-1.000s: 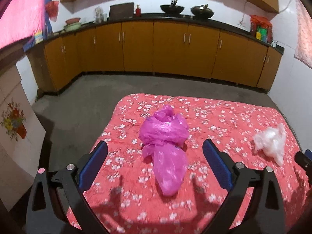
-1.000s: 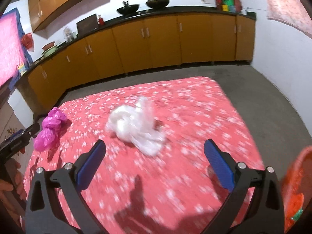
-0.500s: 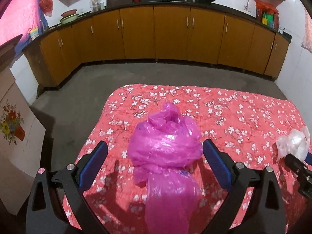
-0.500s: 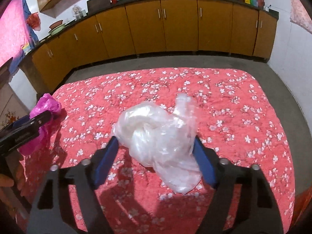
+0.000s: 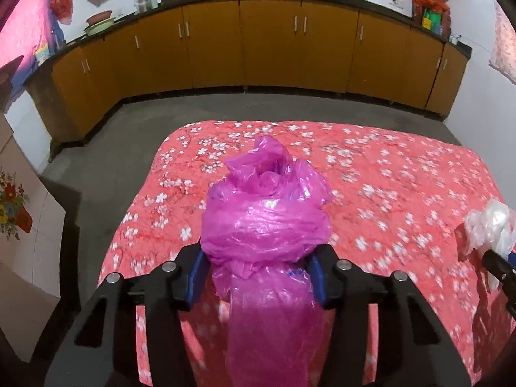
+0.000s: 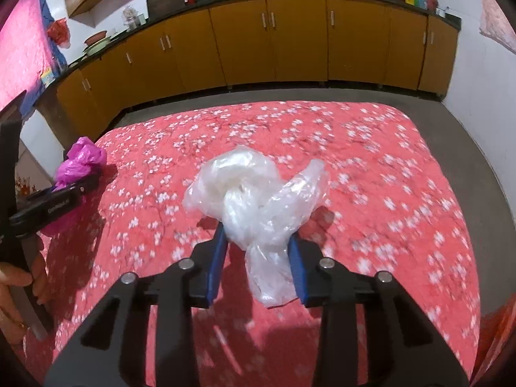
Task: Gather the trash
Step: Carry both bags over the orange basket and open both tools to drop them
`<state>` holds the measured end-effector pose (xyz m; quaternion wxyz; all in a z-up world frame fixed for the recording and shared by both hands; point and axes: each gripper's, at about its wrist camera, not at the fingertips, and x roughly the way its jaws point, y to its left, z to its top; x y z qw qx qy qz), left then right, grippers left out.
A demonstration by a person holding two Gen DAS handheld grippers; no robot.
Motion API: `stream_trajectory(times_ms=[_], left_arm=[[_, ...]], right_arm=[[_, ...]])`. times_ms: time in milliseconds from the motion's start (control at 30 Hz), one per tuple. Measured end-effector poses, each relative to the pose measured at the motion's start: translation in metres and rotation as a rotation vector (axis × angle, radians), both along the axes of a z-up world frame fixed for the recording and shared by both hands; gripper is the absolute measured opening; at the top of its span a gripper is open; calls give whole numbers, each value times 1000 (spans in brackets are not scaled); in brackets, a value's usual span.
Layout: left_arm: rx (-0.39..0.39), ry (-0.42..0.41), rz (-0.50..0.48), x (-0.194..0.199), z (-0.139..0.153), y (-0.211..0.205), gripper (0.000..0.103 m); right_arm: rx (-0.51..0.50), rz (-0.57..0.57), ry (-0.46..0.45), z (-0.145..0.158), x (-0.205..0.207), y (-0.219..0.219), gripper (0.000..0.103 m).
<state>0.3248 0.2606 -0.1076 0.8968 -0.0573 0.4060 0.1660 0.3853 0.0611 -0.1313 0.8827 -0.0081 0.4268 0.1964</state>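
Note:
A crumpled pink plastic bag (image 5: 267, 225) sits between the blue pads of my left gripper (image 5: 259, 274), which is shut on it above the red flowered tablecloth (image 5: 387, 167). A crumpled clear plastic bag (image 6: 254, 193) is held in my right gripper (image 6: 258, 258), shut on it over the same cloth (image 6: 371, 148). The pink bag (image 6: 80, 161) and the left gripper (image 6: 58, 200) show at the left of the right wrist view. The clear bag (image 5: 490, 225) shows at the right edge of the left wrist view.
Orange kitchen cabinets (image 5: 274, 48) with a dark countertop run along the far wall, with grey floor (image 5: 129, 129) between them and the table. A flowered cardboard box (image 5: 19, 225) stands left of the table. Something orange-red (image 6: 496, 329) shows at the lower right edge.
Both grippers moved forward over their bags and closed on them: the left on the pink bag, the right on the clear bag. Both were open a second ago.

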Motion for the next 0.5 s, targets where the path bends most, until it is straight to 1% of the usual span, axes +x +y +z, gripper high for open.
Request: stream_trajectory(times_ms=[100,267,400,500], left_arm=[[-6,-23,-22,-13,10,-13,52],[-16,-61,-83,-40,32,-46,52],[-17,-92,-141,-60,53,-79,52],[3,-130,-198,-78,72,-109,52]], right_arm=[[6,-27,-5,5,-15,-17,36],[-10,-76,-27,19,-46,-53,36],[-13,-128,-58,40,-74,-86,36],[-9,-167,-86,60,-99,-112,36]])
